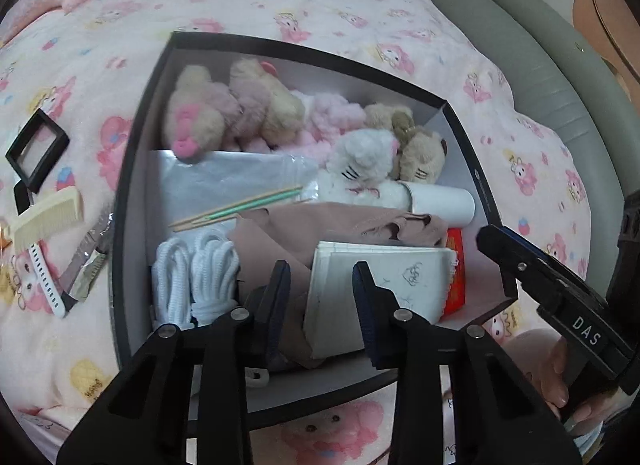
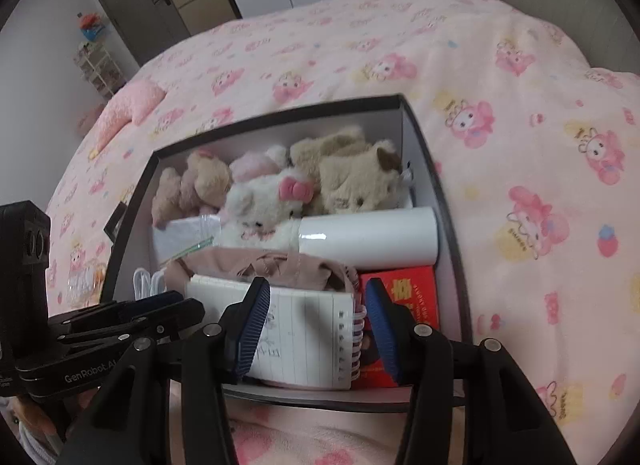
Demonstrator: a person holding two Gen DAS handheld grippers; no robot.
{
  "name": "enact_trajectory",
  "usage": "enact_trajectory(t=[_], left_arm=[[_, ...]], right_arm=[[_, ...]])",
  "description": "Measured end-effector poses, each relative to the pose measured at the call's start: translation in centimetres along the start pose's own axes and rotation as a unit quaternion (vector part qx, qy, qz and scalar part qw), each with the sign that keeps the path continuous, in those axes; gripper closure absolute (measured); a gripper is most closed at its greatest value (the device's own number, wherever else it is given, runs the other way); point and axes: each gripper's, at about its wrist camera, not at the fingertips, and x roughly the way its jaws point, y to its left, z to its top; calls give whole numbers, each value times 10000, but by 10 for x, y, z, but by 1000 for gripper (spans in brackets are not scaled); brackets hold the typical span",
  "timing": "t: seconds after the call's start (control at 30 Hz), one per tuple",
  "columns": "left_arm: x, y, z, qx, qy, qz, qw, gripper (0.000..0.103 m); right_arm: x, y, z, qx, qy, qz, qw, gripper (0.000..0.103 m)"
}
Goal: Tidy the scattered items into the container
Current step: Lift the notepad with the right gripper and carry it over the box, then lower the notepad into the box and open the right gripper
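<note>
A dark-rimmed box (image 1: 120, 225) lies on the pink bedspread, filled with plush toys (image 1: 200, 117), white rope coils (image 1: 196, 277), pink cloth, a white tube (image 2: 368, 233), a red packet (image 2: 404, 289) and a spiral notebook (image 2: 304, 337). My left gripper (image 1: 321, 269) hovers over the notebook's left corner (image 1: 400, 277), jaws apart and pressing on nothing. My right gripper (image 2: 316, 293) stands open above the notebook's spiral side. Left of the box lie a cream comb (image 1: 48, 217), a black frame (image 1: 36, 149), a white strap (image 1: 44, 277) and a foil packet (image 1: 88, 261).
The box's near rim (image 2: 320, 401) lies just under both grippers. A grey padded bed edge (image 1: 540, 77) runs along the right. A pink pillow (image 2: 128, 105) sits at the bed's far left. A hand (image 1: 560, 377) holds the right gripper's handle.
</note>
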Motion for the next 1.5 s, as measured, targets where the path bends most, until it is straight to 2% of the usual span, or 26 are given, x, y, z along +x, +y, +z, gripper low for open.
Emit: enact_trajectory(t=[0.07,0.23,0.37,0.43,0.53,0.67,0.9,1.03,1.13,1.23,1.37,1.5], left_arm=[[5,2,1,-77,81,48,9999,83],[17,-16,-7,130,233,-90,9996,83],[24,-28,-13,229,476,-785,9955,83],[19,-29,-16,247,359,-743,9963,83],[12,-15,-14,-84,186,-588,9981,83],[20,-11,-10,-162,369,-482,9980,84],[42,-41,-11,92,604,-854,9945,83],[32,-32,-11,-50,458,-1088,9930,82],[25,-22,-9,-256,290,-1127,9929,82],[36,-22,-6,-269,420,-981,9939,82],[44,-32,-5,-184,508,-1137,9920,83],[36,-33,-7,-128,450,-1195,9917,83]], right_arm=[[-4,1,0,-41,-113,-69,9999,66],[10,2,-2,-68,248,-9,9997,71],[9,-2,-2,76,184,16,9998,71],[11,-2,-1,89,193,29,9998,71],[17,4,-2,-66,308,-79,9995,71],[27,9,-3,-222,484,-385,9978,71],[29,-2,-2,-14,544,-507,9972,71],[29,-5,-2,69,544,-539,9970,71],[30,-3,-2,12,530,-752,9958,71],[39,0,-3,-52,769,-636,9950,67],[45,0,-7,-98,961,-609,9935,67],[38,-5,-8,82,787,-637,9948,67]])
